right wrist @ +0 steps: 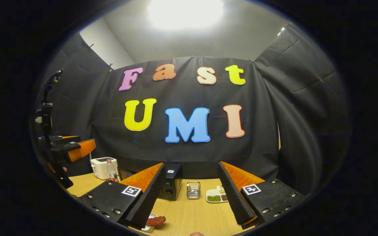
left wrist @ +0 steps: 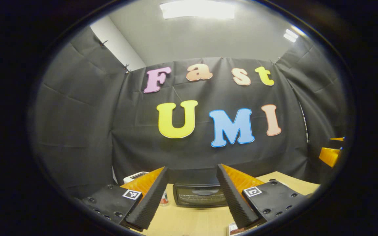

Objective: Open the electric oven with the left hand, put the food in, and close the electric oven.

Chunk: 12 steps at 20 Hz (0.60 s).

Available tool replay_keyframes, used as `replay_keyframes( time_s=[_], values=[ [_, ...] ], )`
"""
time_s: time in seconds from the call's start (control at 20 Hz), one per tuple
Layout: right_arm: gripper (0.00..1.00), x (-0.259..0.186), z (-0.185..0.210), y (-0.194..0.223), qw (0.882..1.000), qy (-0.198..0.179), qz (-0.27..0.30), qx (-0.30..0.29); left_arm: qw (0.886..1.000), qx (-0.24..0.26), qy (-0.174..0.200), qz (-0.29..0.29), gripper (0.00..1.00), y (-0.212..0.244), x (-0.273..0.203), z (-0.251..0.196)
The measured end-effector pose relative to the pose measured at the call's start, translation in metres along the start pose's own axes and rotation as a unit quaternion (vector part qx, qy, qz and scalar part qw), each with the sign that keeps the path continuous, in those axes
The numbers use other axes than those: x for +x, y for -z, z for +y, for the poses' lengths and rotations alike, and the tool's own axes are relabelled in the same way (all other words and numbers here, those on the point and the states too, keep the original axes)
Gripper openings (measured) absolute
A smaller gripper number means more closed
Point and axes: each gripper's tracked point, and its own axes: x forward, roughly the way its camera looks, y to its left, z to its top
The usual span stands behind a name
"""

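The black electric oven [left wrist: 199, 195] stands on the wooden table [left wrist: 189, 219] with its glass door closed, straight ahead between the spread fingers of my left gripper [left wrist: 192, 167], which is open, holds nothing and hangs above the table, well short of the oven. In the right gripper view the oven [right wrist: 172, 185] shows its knob side. A reddish-brown piece of food [right wrist: 155, 220] lies on a small white plate by the near edge, just beside the left finger of my right gripper [right wrist: 192, 164], which is open with nothing in it. The left gripper [right wrist: 74, 149] appears at far left, in a hand.
A white toaster [right wrist: 102, 167] and a plastic bottle [right wrist: 111, 170] stand left of the oven. To its right are a small wire holder [right wrist: 193, 190] and a white divided dish [right wrist: 217, 196] with green and brown contents. The black cloth wall closes in behind.
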Motion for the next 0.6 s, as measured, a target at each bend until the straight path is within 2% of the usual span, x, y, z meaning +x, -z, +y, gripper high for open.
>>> replay_keyframes(
  time_s=[0.35, 0.45, 0.5, 0.6],
  values=[
    [0.96, 0.016, -0.010, 0.005, 0.999, 0.050, 0.010, -0.012, 0.998, 0.004, 0.050, 0.026, 1.00, 0.048, 0.075, -0.022],
    [0.96, 0.023, -0.008, 0.009, 0.998, 0.063, 0.019, -0.022, 0.997, -0.003, 0.064, 0.040, 0.90, 0.065, 0.095, -0.026],
    [0.96, 0.026, -0.006, 0.005, 0.997, 0.069, 0.018, -0.028, 0.997, -0.007, 0.069, 0.045, 1.00, 0.073, 0.105, -0.028],
    [0.96, 0.029, -0.004, 0.004, 0.996, 0.080, 0.019, -0.037, 0.995, -0.012, 0.078, 0.057, 1.00, 0.090, 0.125, -0.031]
  ],
)
